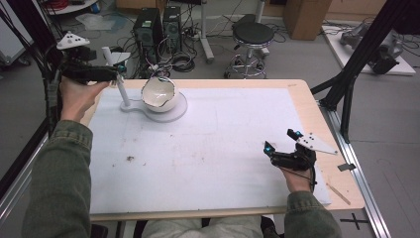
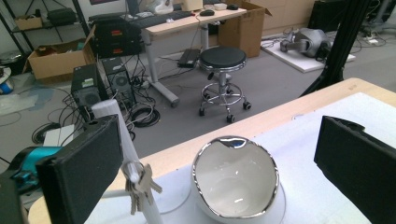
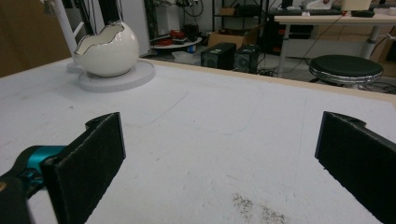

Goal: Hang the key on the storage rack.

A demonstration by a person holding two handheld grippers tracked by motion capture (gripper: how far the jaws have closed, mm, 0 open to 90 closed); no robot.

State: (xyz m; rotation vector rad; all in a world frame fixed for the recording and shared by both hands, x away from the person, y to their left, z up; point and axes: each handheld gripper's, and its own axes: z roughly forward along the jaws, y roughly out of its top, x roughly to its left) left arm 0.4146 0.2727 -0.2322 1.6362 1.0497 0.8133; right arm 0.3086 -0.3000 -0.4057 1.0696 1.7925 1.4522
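Nearby, keys [image 2: 140, 186] hang on a white post [image 2: 122, 140] beside the eggshell bowl [image 2: 236, 182]; both tools gape empty.

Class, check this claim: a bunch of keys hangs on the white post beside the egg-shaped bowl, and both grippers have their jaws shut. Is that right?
One part is wrong. The keys do hang on the white post beside the egg-shaped bowl, but both grippers are open: the left gripper view and right gripper view each show the two jaws wide apart, holding nothing.
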